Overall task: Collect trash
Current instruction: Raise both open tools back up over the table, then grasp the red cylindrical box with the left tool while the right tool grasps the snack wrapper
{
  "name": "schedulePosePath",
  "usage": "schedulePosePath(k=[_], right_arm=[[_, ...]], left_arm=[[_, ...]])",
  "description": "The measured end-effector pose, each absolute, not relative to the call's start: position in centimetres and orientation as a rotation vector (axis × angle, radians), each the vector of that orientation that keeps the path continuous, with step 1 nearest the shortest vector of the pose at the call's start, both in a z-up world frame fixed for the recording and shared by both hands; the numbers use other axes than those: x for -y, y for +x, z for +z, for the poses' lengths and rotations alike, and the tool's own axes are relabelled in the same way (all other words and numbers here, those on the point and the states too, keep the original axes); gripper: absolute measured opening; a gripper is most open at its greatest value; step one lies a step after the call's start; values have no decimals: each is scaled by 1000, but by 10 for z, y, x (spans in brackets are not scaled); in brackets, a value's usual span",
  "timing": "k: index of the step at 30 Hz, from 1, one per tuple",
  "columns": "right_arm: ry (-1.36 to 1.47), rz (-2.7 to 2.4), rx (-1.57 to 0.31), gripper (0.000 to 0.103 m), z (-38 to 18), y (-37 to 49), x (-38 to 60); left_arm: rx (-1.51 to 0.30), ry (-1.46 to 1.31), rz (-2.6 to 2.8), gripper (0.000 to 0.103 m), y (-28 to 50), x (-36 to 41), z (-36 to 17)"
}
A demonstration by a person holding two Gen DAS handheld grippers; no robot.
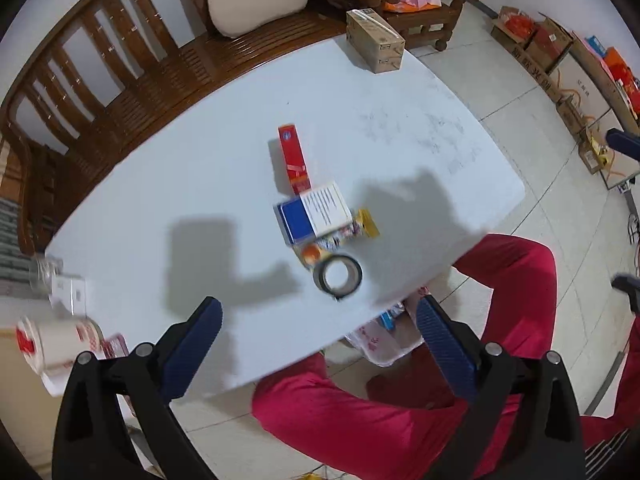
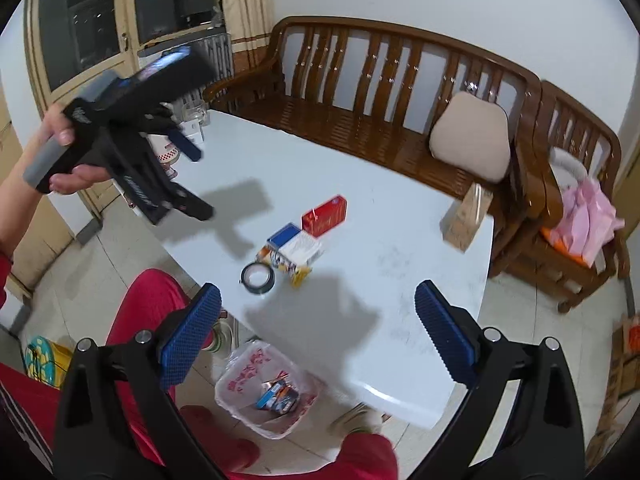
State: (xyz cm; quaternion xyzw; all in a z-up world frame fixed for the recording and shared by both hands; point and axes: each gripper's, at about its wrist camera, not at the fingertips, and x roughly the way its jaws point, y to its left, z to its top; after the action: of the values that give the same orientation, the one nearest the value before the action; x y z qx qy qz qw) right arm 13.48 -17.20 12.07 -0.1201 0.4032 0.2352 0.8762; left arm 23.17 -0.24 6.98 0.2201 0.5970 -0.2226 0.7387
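**Both jaws wide above the tabletop litter**

We hold the left gripper [image 1: 320,320] and the right gripper [image 2: 318,320] over the white tabletop [image 1: 200,160], jaws wide, nothing between them. Mid-table lies a cluster: a red box [image 1: 294,158], its long axis pointing toward the wooden bench [image 1: 160,72]; touching its near end, a blue-and-white box [image 1: 314,214] atop a yellow wrapper [image 1: 368,224]; then a tape roll [image 1: 338,276], lying flat. On the floor sits a bag-lined bin [image 2: 268,388] holding scraps.

this is looking like a home living room: a wooden slatted bench [image 2: 360,120] with a cushion [image 2: 472,136] is sitting at twelve o'clock behind a white table [image 2: 400,280], curtains [image 2: 240,4] hanging at eleven, tiled floor [image 1: 520,92].
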Motion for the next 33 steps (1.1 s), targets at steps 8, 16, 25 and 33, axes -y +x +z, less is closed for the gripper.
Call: schedulePosePath(k=[8, 16, 25, 33], right_arm=[[-344, 543, -844, 95, 124, 171, 151], [-420, 610, -903, 95, 90, 201, 126], [-498, 697, -981, 95, 34, 220, 99], [-572, 759, -1087, 94, -31, 235, 79]], left_arm=[[-1370, 465, -507, 95, 288, 22, 50], [-1450, 432, -510, 95, 333, 32, 9], [-1526, 382, -516, 95, 369, 32, -38], [-1570, 370, -521, 95, 389, 39, -72]])
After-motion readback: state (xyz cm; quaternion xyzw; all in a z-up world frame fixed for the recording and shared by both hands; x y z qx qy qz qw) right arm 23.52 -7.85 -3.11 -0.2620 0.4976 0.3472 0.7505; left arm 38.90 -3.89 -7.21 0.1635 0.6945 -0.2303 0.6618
